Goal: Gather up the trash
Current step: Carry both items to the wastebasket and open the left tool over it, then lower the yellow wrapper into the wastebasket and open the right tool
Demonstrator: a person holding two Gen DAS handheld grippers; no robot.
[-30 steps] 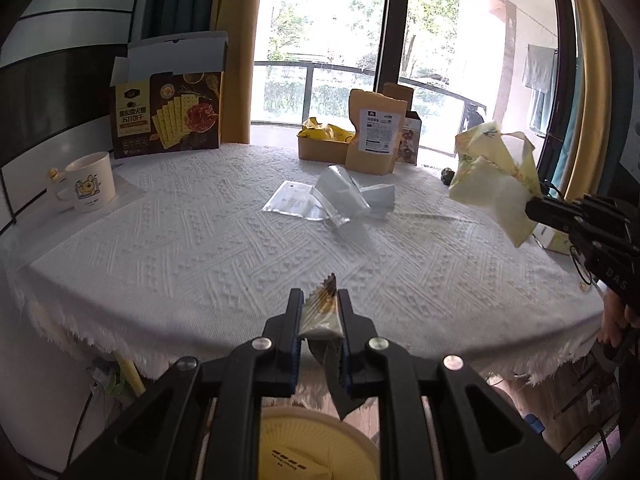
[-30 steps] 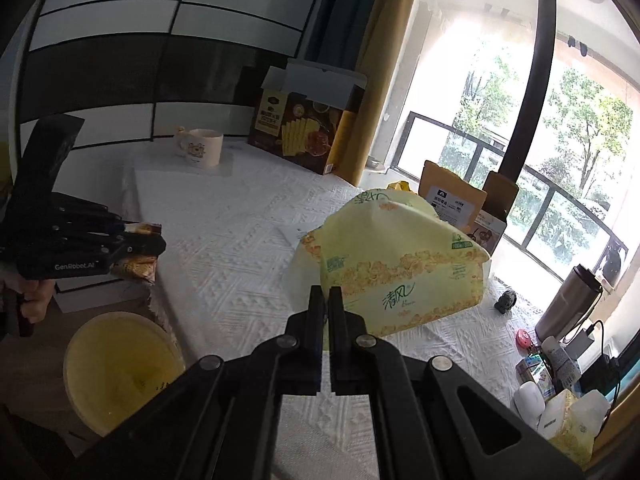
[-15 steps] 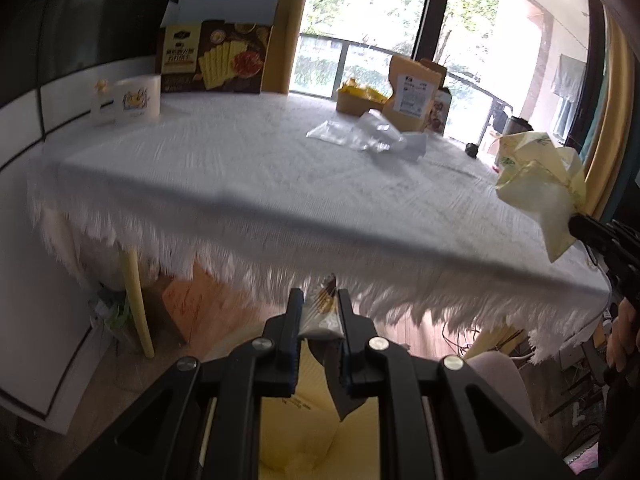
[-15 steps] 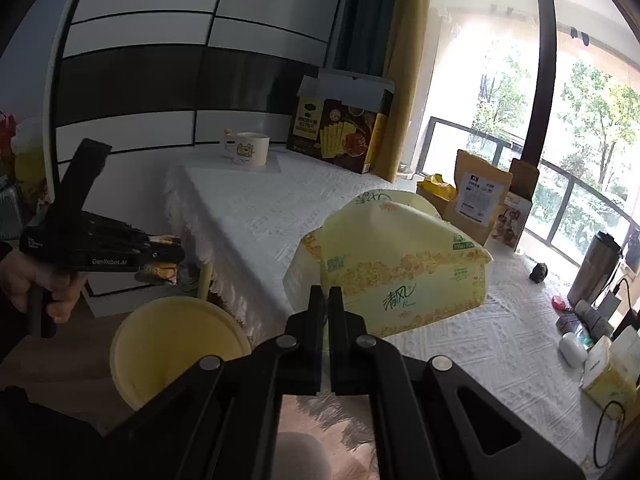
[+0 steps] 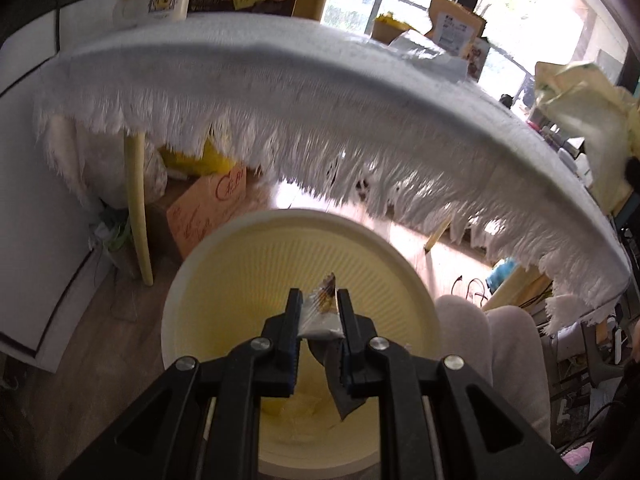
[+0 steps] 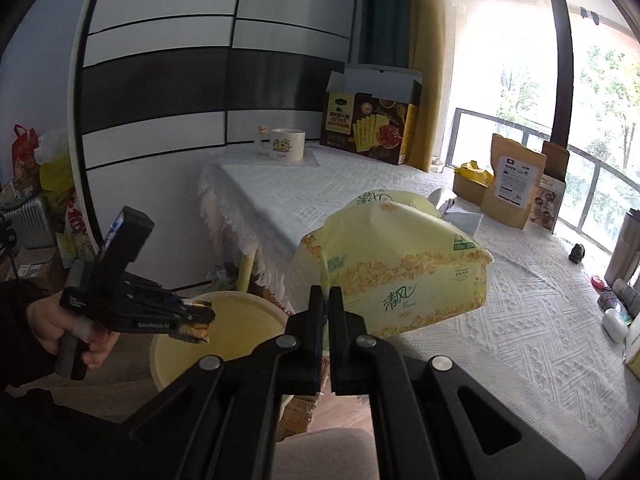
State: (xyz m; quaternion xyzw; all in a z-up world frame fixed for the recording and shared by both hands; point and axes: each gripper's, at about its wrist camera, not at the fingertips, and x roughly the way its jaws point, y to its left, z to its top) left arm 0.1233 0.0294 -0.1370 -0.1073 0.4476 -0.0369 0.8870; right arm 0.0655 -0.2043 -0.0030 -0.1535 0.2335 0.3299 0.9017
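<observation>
My left gripper (image 5: pixel 319 312) pinches a snack wrapper (image 5: pixel 323 312) directly above the yellow bin (image 5: pixel 224 276). My right gripper (image 6: pixel 326 300), jaws closed, grips a tissue pack (image 6: pixel 400 268) over the table (image 6: pixel 520 320) edge.

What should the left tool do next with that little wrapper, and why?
Probably open and let go. The left tool is shut on the small snack wrapper right above the open yellow bin, so the wrapper should drop inside. The right tool, holding the tissue pack wrapper, is not over the bin yet.
</observation>
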